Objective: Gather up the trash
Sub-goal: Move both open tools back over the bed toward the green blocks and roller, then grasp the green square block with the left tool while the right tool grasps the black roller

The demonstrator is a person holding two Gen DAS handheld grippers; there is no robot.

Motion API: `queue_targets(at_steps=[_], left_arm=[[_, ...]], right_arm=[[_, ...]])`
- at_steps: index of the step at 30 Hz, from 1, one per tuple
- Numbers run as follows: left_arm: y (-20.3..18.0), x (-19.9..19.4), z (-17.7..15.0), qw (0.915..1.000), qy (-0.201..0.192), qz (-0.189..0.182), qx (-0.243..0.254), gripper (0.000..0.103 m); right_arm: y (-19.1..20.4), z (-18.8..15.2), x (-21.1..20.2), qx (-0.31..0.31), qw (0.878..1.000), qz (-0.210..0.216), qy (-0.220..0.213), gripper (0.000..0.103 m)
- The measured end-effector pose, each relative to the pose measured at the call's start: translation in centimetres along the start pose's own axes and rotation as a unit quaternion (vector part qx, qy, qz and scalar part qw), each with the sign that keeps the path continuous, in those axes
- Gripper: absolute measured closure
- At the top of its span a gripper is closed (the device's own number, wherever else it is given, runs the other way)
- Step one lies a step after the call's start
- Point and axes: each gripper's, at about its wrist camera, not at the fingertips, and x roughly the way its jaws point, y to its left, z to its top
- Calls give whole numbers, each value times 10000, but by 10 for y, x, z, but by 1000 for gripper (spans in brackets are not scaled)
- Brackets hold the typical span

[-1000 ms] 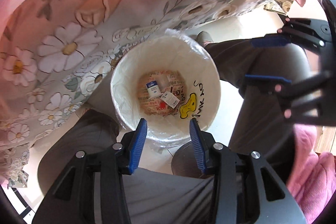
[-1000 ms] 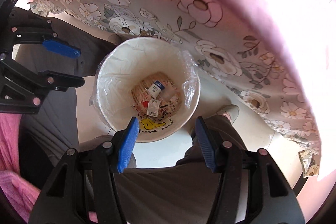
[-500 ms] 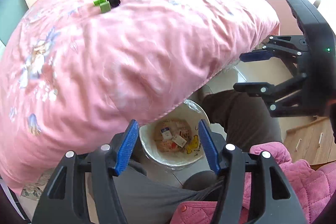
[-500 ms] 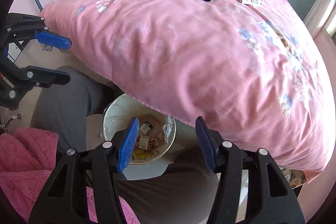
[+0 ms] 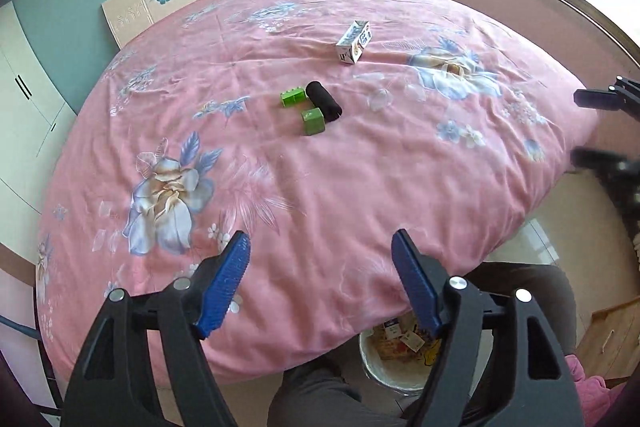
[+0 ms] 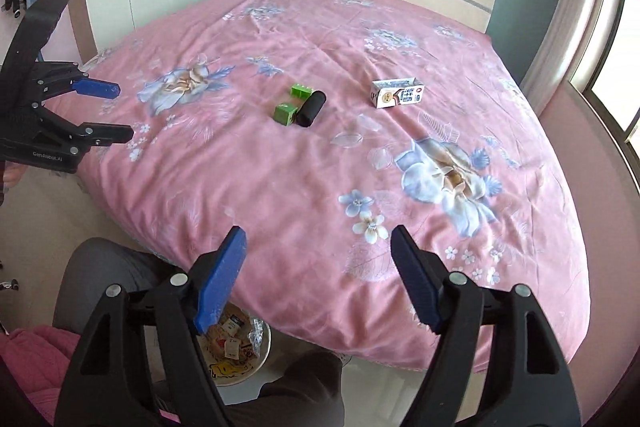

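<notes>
Left wrist view looks down over a wide bed covered by a pink floral quilt (image 5: pixel 320 167). The left gripper (image 5: pixel 320 259), black with blue ribbed pads, has its jaws parting, with nothing between them but the quilt far below. Out on the quilt lies a small white milk carton with blue print (image 5: pixel 354 43), on its side and well apart from the other items. Nearer the middle, a black rolled cylinder of cloth (image 5: pixel 324 101) lies just beside two bright green plastic building blocks (image 5: pixel 302 109).

At the foot of the bed, partly hidden under the quilt's edge, stands a round white waste bin lined with clear plastic (image 5: pixel 390 373), with paper scraps and wrappers inside. It sits between the person's grey-trousered knees (image 5: pixel 320 399).

From the right wrist view, the right gripper (image 6: pixel 318 255), of the same black and blue make, is likewise spreading its jaws and grips nothing. The same carton (image 6: pixel 398 93), cylinder (image 6: pixel 311 109) and green blocks (image 6: pixel 292 105) show on the quilt (image 6: pixel 320 187), and the bin (image 6: pixel 256 359) shows below the left pad. The left gripper (image 6: pixel 112 113) appears at the left edge, released, over the side of the bed.
</notes>
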Motion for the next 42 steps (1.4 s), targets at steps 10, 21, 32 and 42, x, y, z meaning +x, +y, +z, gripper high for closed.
queue_targets(at_steps=[10, 21, 32, 42], left_arm=[[21, 68, 49, 9998, 129, -166, 67, 25], [39, 152, 79, 9973, 32, -687, 271, 25], [47, 225, 98, 9855, -198, -1592, 545, 25], [37, 268, 107, 9760, -237, -2067, 649, 25]], right_arm=[[-16, 74, 40, 90, 9999, 121, -7, 29], [-21, 139, 167, 343, 9976, 420, 421, 29], [-25, 179, 317, 1097, 9853, 749, 1070, 29], [-24, 183, 394, 1608, 9703, 927, 1548, 41]])
